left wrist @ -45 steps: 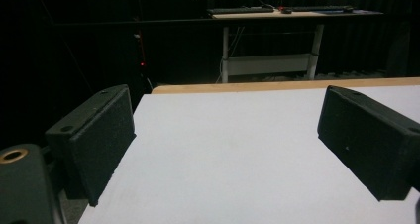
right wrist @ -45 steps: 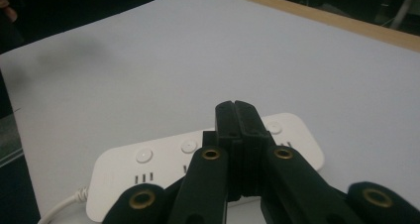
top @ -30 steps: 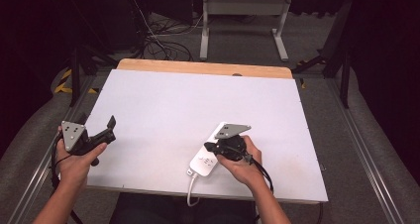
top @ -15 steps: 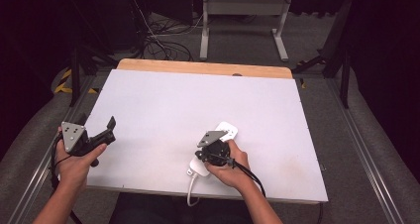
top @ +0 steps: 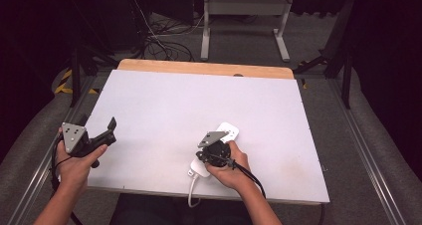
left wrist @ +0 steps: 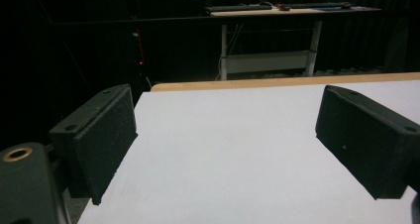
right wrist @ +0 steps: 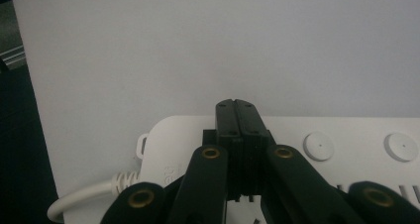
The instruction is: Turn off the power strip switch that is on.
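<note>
A white power strip lies on the white table top near the front edge, its white cord hanging over that edge. My right gripper points down onto the strip's cord end, held in a hand. In the right gripper view the jaws are shut together with nothing between them, their tips over the power strip by its far edge. Two round buttons sit to the right. My left gripper hovers at the table's left edge, open and empty.
A bare wooden strip runs along the table's far edge. Beyond it stand a desk frame and loose cables on the dark floor. Metal rails flank the table on both sides.
My right gripper has shifted left and turned, from beside the power strip's near end to pointing down on top of it. The left gripper has stayed put.
</note>
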`<state>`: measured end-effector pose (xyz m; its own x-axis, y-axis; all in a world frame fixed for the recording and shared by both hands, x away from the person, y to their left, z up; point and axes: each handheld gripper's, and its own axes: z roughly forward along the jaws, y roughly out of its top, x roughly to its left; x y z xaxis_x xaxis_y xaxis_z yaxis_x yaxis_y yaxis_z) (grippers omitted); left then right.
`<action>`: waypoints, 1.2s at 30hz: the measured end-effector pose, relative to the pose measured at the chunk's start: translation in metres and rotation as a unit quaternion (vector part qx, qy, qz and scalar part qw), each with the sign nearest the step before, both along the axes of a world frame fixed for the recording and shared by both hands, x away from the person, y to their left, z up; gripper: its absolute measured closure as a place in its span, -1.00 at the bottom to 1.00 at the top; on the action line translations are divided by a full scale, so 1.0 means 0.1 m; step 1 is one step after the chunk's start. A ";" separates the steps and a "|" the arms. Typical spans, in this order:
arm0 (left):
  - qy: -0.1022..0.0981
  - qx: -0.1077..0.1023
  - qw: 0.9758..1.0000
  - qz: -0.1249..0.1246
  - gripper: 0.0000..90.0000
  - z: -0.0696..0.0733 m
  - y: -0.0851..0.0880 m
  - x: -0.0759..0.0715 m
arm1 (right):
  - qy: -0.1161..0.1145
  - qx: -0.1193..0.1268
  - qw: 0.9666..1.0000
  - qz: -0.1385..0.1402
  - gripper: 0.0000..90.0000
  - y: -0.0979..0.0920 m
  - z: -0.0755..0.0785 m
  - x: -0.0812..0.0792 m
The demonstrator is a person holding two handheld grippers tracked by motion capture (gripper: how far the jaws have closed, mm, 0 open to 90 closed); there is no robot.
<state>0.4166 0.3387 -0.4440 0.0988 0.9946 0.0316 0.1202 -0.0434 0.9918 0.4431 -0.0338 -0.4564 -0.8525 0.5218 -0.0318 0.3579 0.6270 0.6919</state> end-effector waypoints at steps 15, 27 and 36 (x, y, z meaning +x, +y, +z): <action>0.003 -0.002 1.000 -0.001 -0.78 0.00 -0.01 -0.01 | 0.001 0.008 1.000 -0.008 1.00 0.01 -0.02 0.00; 0.004 -0.003 1.000 0.000 -0.78 -0.01 0.00 -0.01 | 0.001 0.008 1.000 -0.011 1.00 0.00 -0.03 -0.01; 0.005 -0.003 1.000 -0.001 -0.78 -0.01 -0.01 0.00 | 0.002 0.010 1.000 -0.009 1.00 0.00 -0.03 -0.01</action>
<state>0.4163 0.3379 -0.4452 0.1006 0.9946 0.0237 0.1298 -0.0368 0.9909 0.4420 -0.0338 -0.4598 -0.8429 0.5377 -0.0185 0.3717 0.6068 0.7026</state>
